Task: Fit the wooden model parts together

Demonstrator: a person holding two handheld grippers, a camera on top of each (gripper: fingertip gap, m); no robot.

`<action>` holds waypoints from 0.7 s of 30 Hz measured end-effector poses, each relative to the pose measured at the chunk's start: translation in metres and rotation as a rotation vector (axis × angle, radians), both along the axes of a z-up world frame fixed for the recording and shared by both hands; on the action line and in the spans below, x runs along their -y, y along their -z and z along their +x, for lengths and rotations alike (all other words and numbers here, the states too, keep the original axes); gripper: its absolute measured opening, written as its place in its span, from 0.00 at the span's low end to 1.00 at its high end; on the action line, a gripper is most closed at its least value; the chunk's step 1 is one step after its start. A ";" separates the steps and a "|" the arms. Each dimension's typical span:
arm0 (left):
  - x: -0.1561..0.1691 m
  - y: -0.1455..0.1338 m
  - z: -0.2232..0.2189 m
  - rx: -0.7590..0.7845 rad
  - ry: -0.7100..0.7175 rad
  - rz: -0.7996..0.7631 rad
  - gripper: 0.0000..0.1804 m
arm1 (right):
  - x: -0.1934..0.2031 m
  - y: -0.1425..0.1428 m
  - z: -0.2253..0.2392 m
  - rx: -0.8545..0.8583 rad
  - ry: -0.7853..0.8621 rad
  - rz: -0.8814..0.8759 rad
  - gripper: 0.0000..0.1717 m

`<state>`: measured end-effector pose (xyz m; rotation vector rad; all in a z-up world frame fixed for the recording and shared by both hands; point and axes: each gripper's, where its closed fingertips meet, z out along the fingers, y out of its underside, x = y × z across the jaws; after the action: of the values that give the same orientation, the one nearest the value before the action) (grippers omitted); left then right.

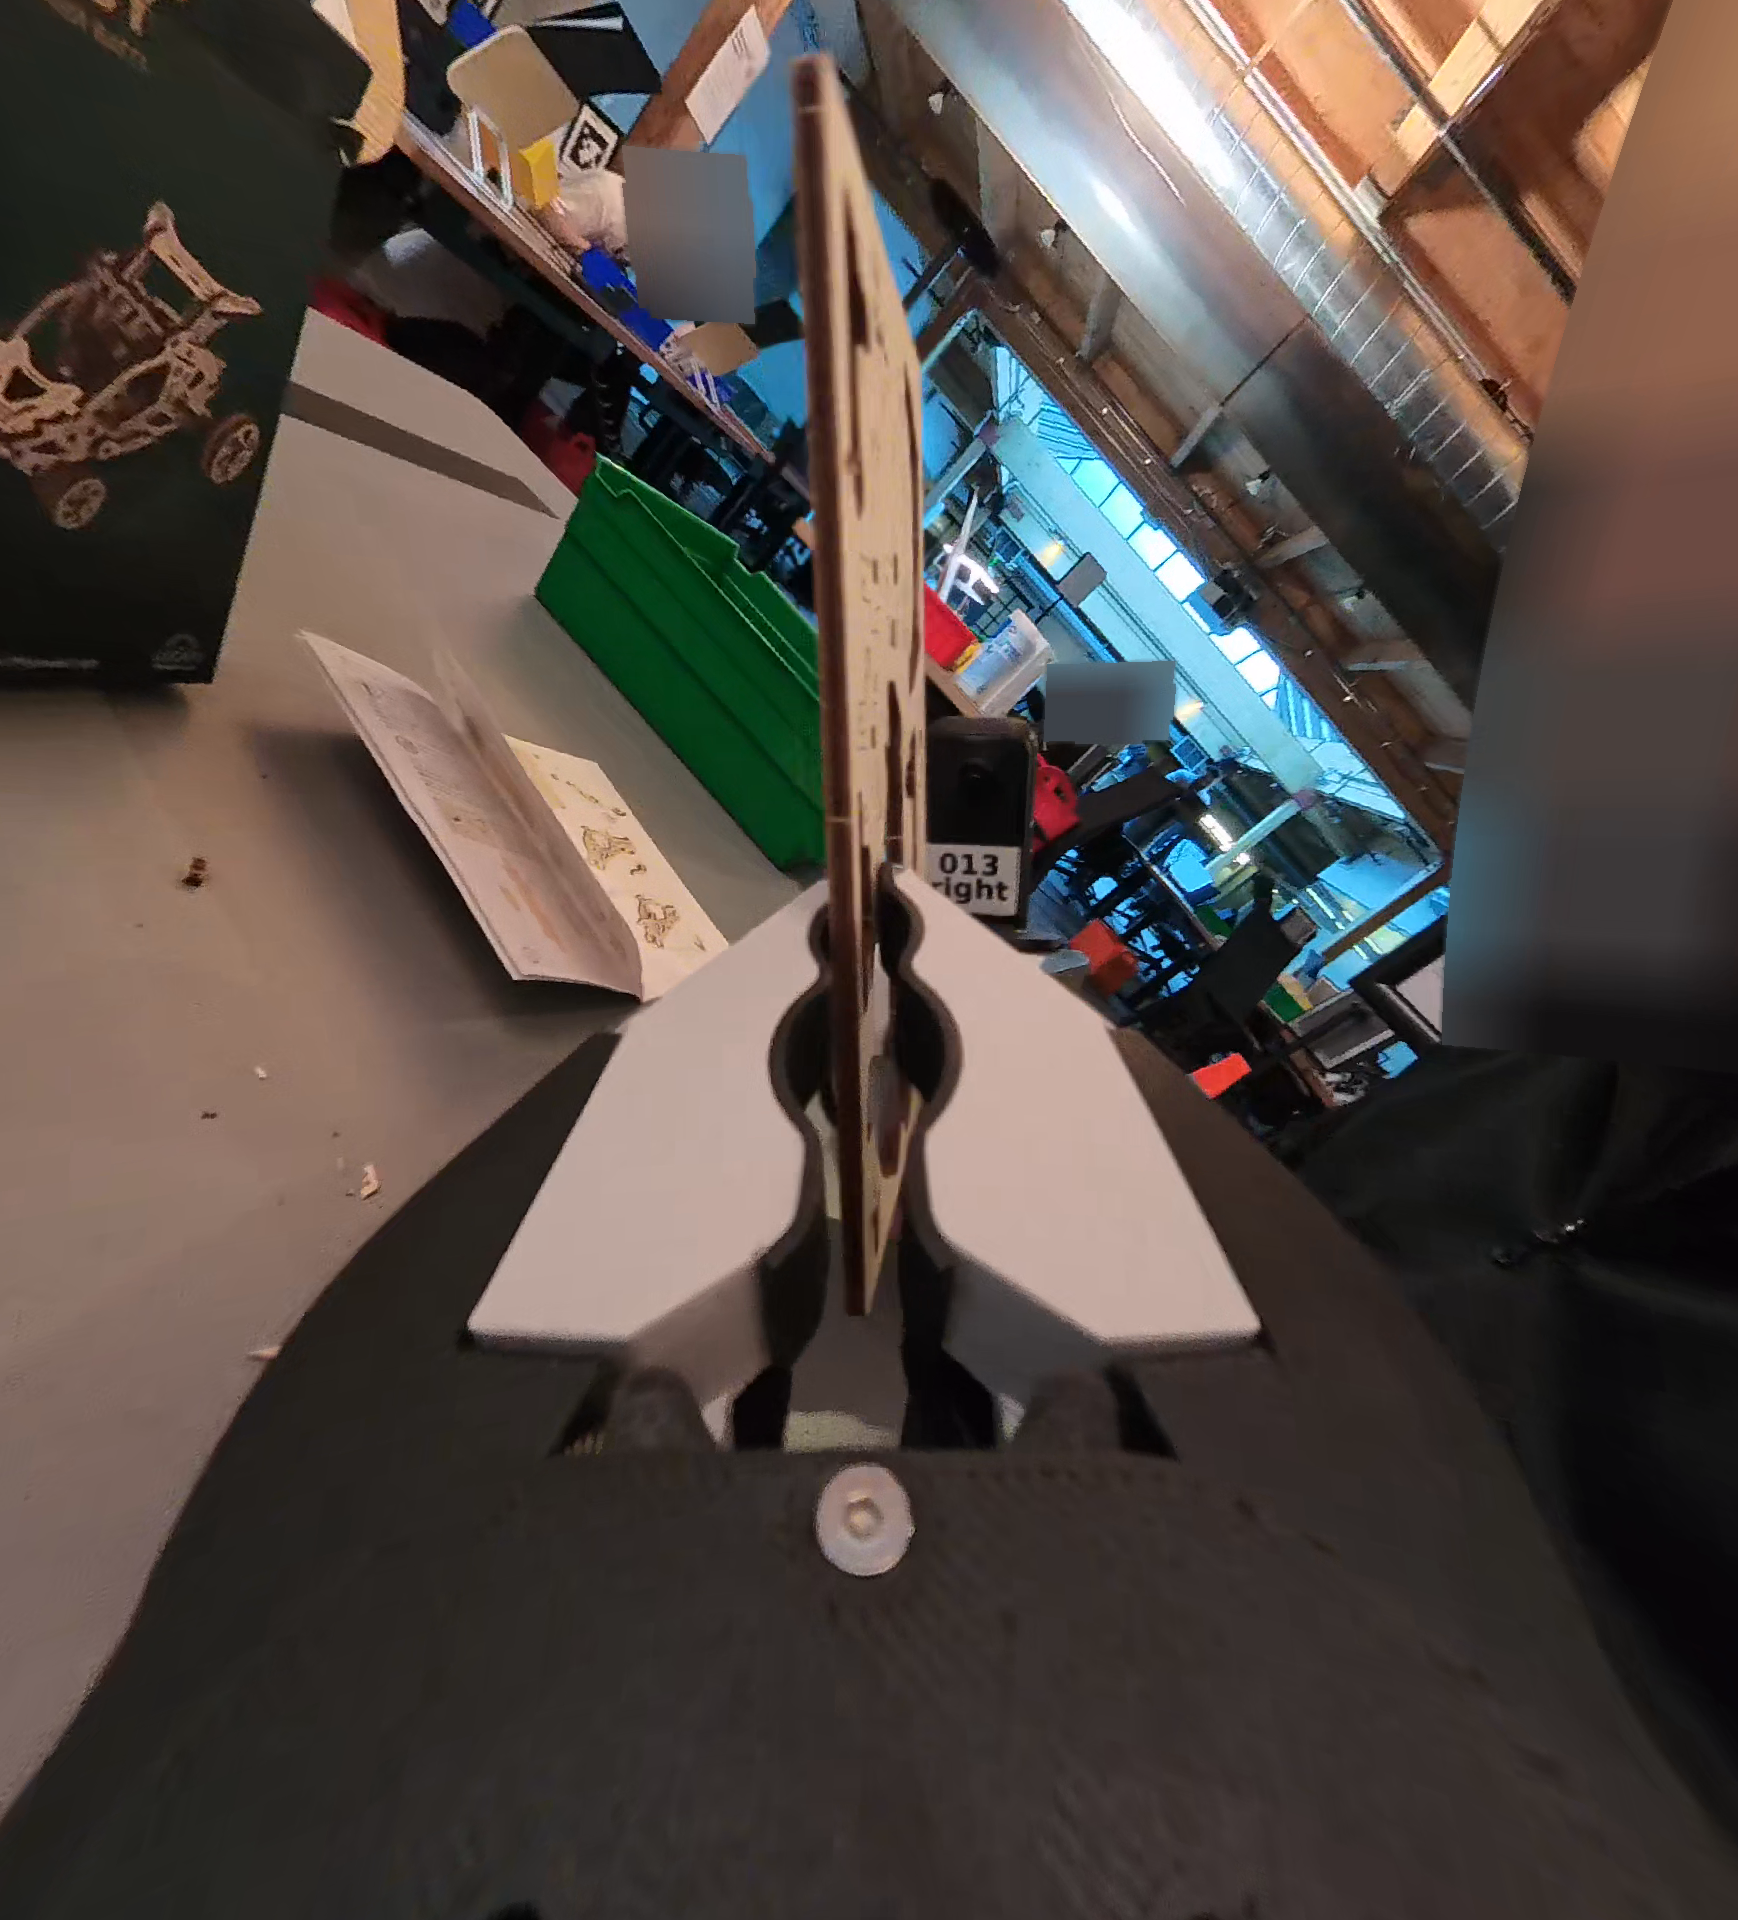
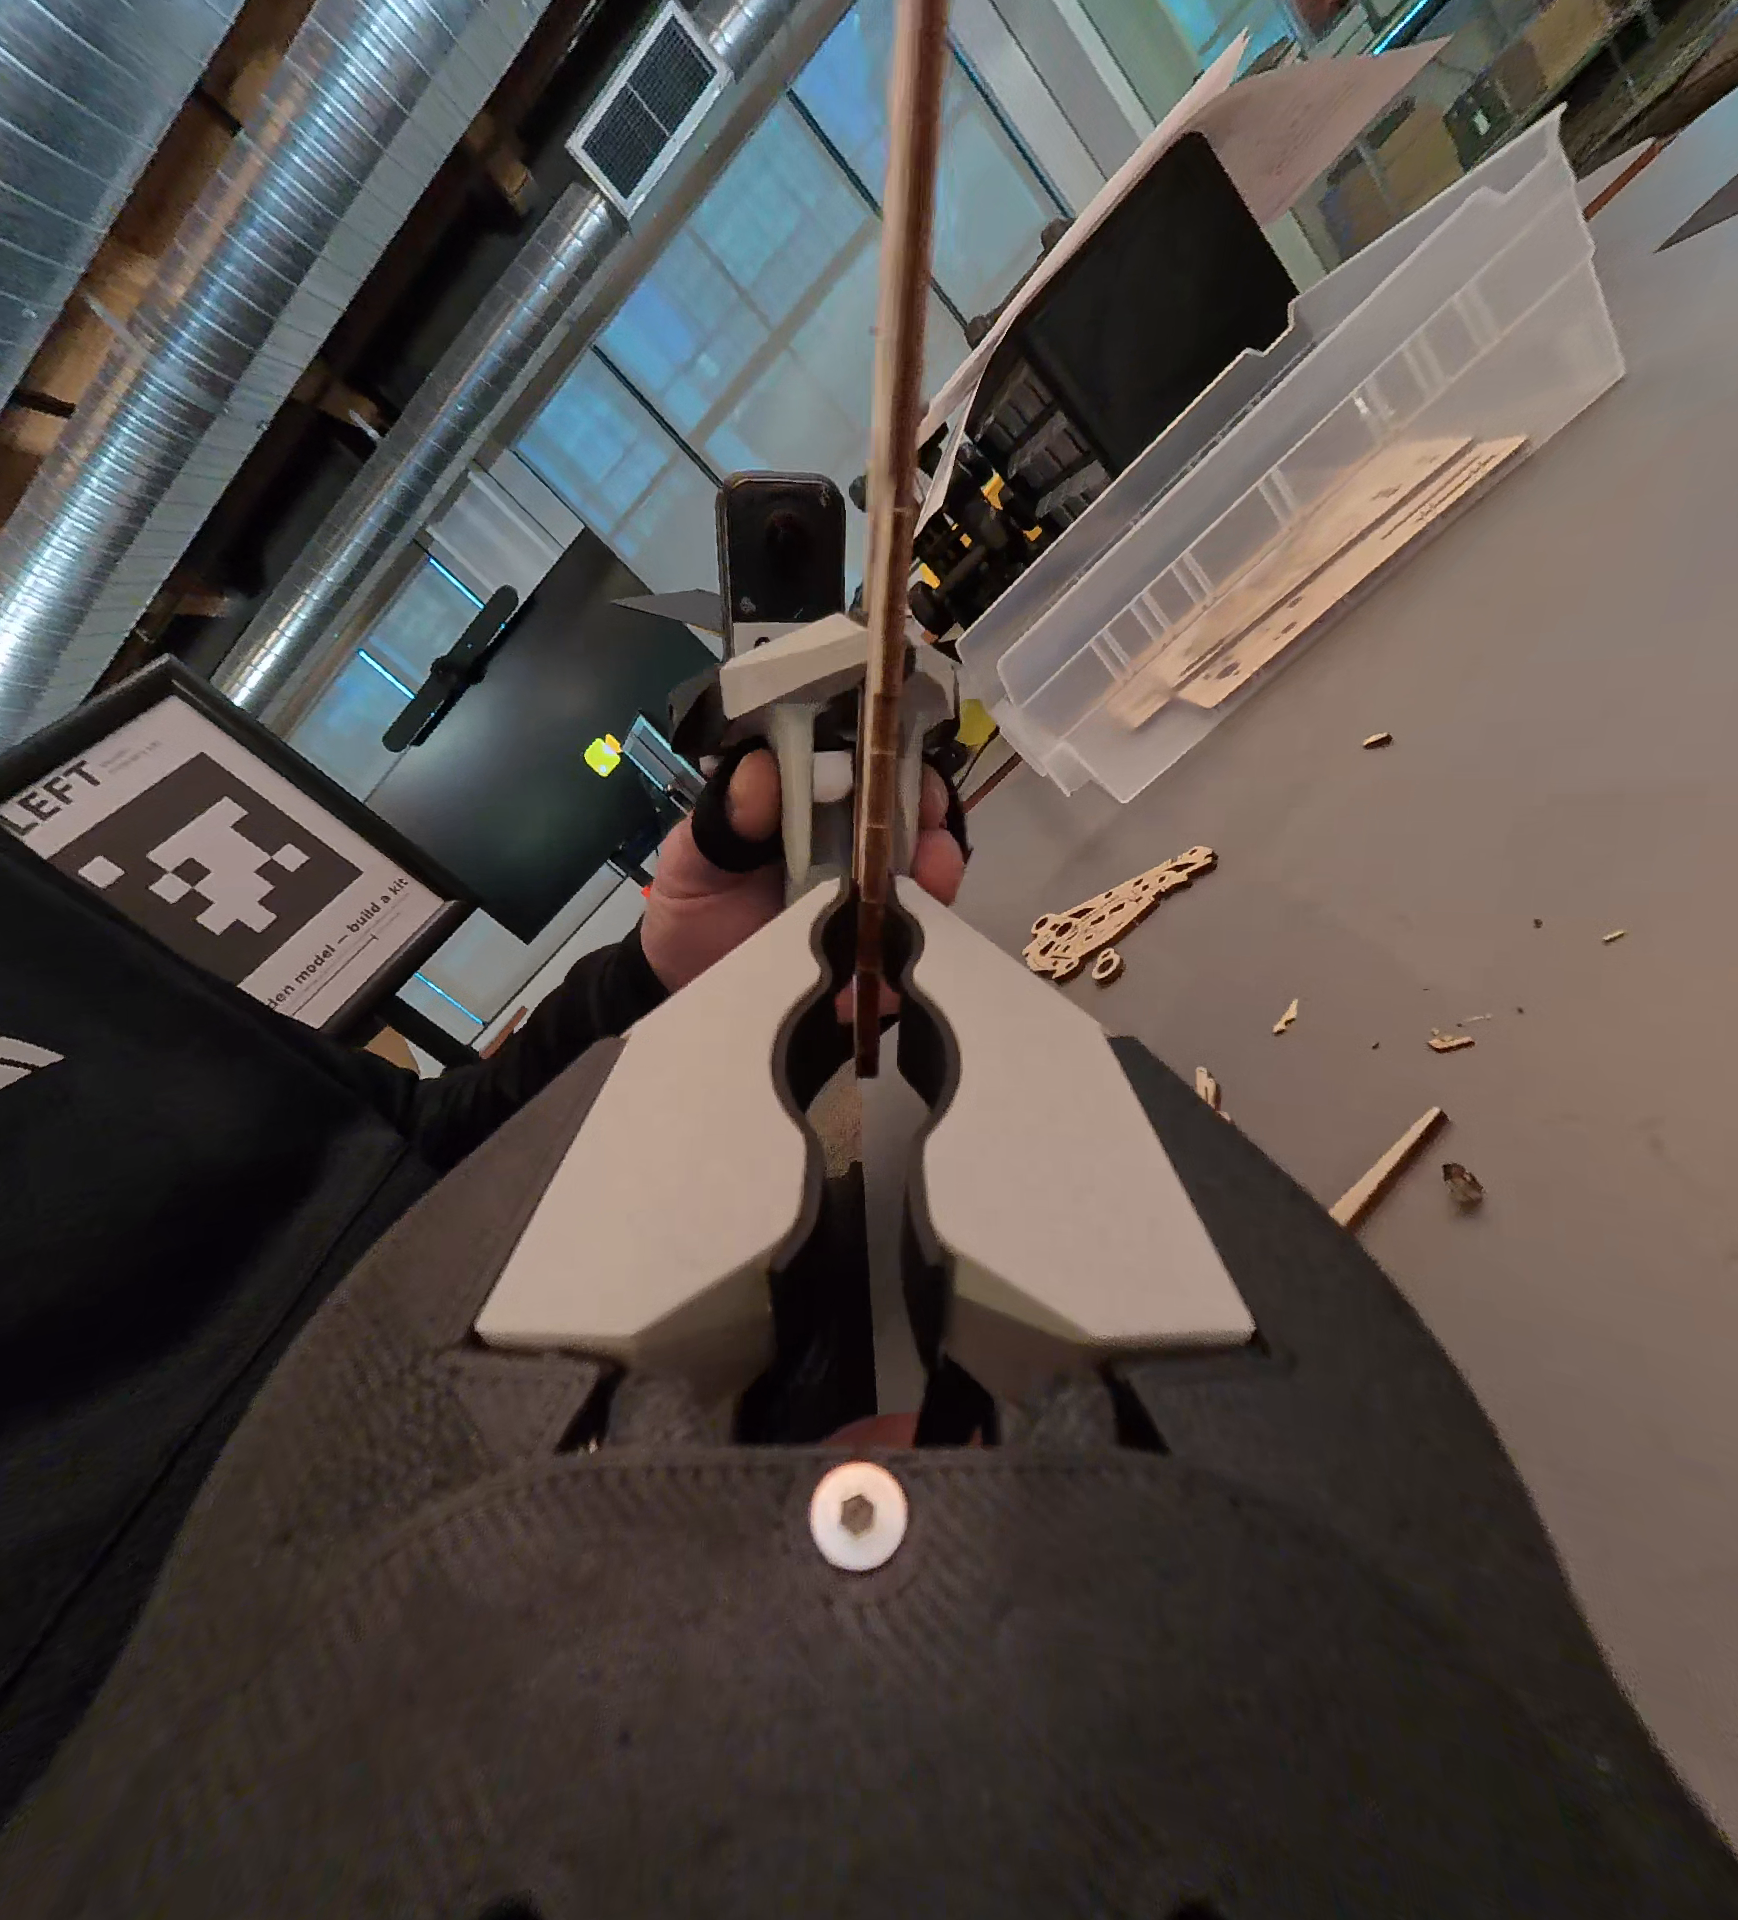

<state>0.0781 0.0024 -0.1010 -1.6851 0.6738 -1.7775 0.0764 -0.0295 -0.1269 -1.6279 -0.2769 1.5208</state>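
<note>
A thin laser-cut wooden sheet stands edge-on in both views and is held up off the grey table. My left gripper is shut on the sheet's lower edge, with both pads pressed against its faces. My right gripper is shut on the same sheet from the opposite side. The left gripper, held by a hand, shows beyond it in the right wrist view, clamped on the sheet. The right gripper's body shows just behind the sheet in the left wrist view.
A green bin, an open instruction booklet and the dark kit box lie to the left. A clear bin with wooden sheets, a cut-out wooden part and wood scraps lie on the table. Tip to tip, the grippers are about 4 cm apart.
</note>
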 end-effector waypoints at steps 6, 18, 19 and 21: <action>0.001 0.002 0.006 -0.047 -0.015 -0.023 0.00 | -0.014 -0.007 0.015 -0.012 0.079 0.011 0.07; -0.006 -0.005 -0.001 -0.064 -0.084 -0.038 0.00 | -0.016 -0.014 0.020 -0.117 0.045 -0.048 0.10; -0.008 -0.004 -0.002 -0.067 -0.093 -0.045 0.00 | -0.016 -0.014 0.021 -0.109 0.051 -0.046 0.09; -0.007 -0.006 -0.004 -0.050 -0.084 -0.055 0.00 | -0.017 -0.014 0.025 -0.096 0.072 -0.039 0.09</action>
<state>0.0743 0.0089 -0.0951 -1.7736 0.5711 -1.7146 0.1016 -0.0122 -0.1124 -1.5728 -0.1350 1.5529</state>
